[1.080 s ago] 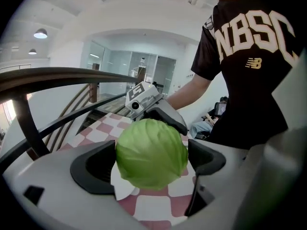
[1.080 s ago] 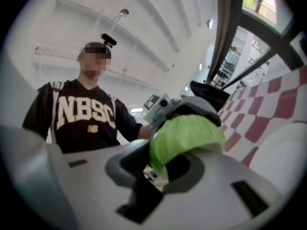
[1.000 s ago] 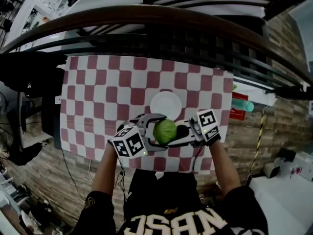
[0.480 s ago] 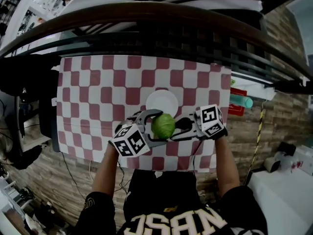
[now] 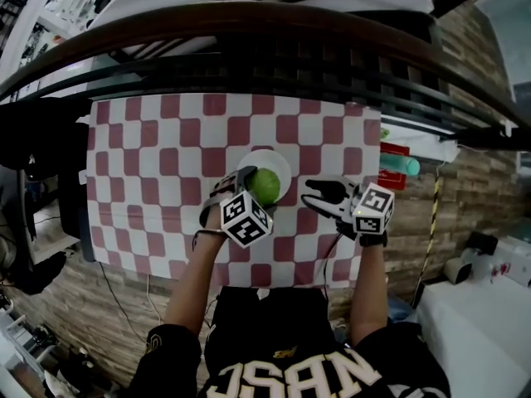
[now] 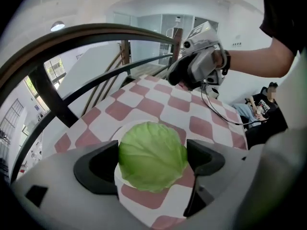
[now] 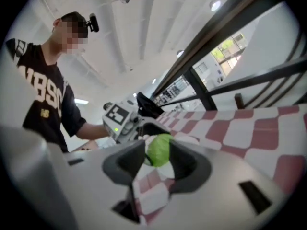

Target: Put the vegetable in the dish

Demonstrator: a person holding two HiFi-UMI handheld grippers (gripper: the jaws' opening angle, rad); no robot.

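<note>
Pinching the green cabbage (image 6: 152,155) between its jaws, the left gripper (image 5: 261,187) holds it over the white dish (image 5: 280,165) on the red-and-white checked cloth (image 5: 166,139). Just to the right, the right gripper (image 5: 313,191) is empty, its jaws opening wide and clear of the cabbage. White lettering on the person's black shirt (image 5: 307,380) looks like "NBSC".

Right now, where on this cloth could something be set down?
Free: the far strip of cloth between dish and railing, and its left side. Crowded: near centre, where the left claw holds the cabbage at the dish and the right claw, empty, opens beside it.
</note>
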